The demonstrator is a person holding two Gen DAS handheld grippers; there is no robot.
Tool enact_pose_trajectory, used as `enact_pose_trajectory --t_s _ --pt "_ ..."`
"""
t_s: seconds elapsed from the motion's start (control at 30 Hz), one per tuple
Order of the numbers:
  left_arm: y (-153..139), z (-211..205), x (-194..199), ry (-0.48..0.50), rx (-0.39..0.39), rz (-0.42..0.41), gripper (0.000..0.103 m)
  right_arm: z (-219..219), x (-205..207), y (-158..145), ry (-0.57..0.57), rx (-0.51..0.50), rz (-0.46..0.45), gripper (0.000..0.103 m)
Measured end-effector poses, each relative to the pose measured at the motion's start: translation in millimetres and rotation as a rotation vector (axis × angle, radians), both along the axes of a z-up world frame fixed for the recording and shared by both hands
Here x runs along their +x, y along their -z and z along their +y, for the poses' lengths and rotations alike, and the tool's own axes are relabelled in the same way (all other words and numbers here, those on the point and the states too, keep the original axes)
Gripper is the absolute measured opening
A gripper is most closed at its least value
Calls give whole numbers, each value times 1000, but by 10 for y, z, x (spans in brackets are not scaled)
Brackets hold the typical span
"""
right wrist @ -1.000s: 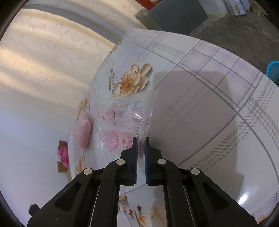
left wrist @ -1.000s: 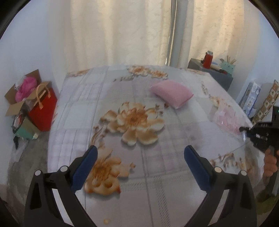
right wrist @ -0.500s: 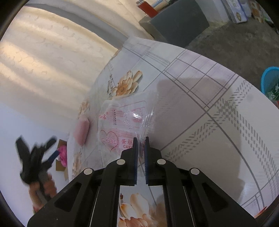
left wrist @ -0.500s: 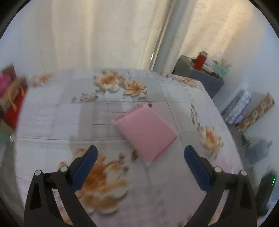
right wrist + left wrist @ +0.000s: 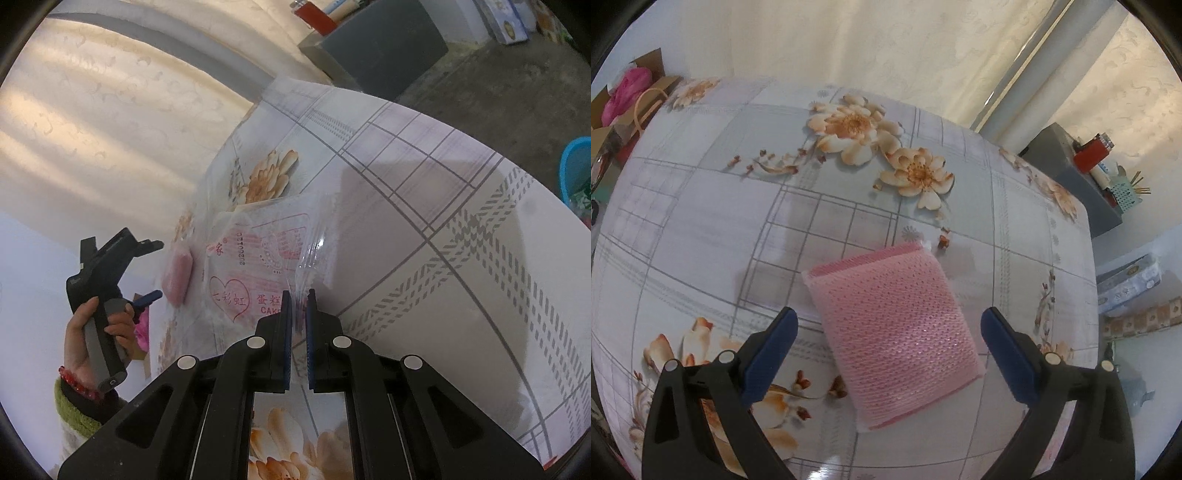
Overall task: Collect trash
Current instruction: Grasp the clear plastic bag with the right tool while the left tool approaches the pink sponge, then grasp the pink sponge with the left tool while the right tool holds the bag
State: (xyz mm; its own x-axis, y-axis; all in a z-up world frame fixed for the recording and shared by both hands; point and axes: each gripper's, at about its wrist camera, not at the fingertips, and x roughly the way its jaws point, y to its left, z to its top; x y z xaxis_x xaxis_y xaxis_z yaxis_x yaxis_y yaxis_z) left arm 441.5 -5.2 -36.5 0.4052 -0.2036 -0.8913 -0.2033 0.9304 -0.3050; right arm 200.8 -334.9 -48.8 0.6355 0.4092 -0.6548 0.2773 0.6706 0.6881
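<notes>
- Left wrist view: left gripper (image 5: 888, 334) is hovering over the table (image 5: 701, 229) with jaws spread wide, gripping nothing.
- Pink mesh sponge (image 5: 894, 332) is lying flat on the floral tablecloth, sitting between the two blue pads (image 5: 772, 347) but touching neither; gaps are showing on both sides.
- Sponge is running diagonally, its far corner pointing toward the table's far right edge, its near end reaching down below the fingertips.
- Beyond the far right corner a grey cabinet (image 5: 1078, 177) is carrying a red container (image 5: 1089, 155); a cardboard box (image 5: 631, 96) with pink stuff is sitting off the far left corner.
- Right wrist view: right gripper (image 5: 298, 295) is clamped on the clear cake wrapper (image 5: 258, 266), jaws nearly together with only the thin plastic edge between them.
- Wrapper is standing up from the pinch point, printed in red with a heart, spreading out ahead and to the left of the jaws; whether its far end is touching the table, cannot tell.
- Same view is showing the left gripper (image 5: 147, 269) held in the left hand (image 5: 96, 332), its fingers flanking the sponge (image 5: 178, 273) at the table's left edge.
- A blue bin (image 5: 574, 166) is sitting on the floor off the table's right edge.
</notes>
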Motion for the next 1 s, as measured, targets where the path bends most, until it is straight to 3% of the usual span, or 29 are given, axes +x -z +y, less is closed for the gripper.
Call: enact_pose_trajectory --t_s 0.23,0.33,0.53,0.63,0.87,1.0 --pt "126 11 117 -95 -39 58 97 -45 -23 16 1 14 -10 5" --pt "138 -28 138 -90 -35 59 97 -74 -36 25 5 17 -14 5" --pt "200 -195 153 -16 43 43 96 -73 -41 17 7 18 -18 5" --pt "192 -253 115 23 101 8 88 -66 -38 7 8 19 -19 5" --pt "177 -198 -59 127 90 -22 83 -111 -86 -10 14 9 -40 5" --pt "145 -168 -356 252 90 -35 83 -119 -163 -48 10 8 -35 5"
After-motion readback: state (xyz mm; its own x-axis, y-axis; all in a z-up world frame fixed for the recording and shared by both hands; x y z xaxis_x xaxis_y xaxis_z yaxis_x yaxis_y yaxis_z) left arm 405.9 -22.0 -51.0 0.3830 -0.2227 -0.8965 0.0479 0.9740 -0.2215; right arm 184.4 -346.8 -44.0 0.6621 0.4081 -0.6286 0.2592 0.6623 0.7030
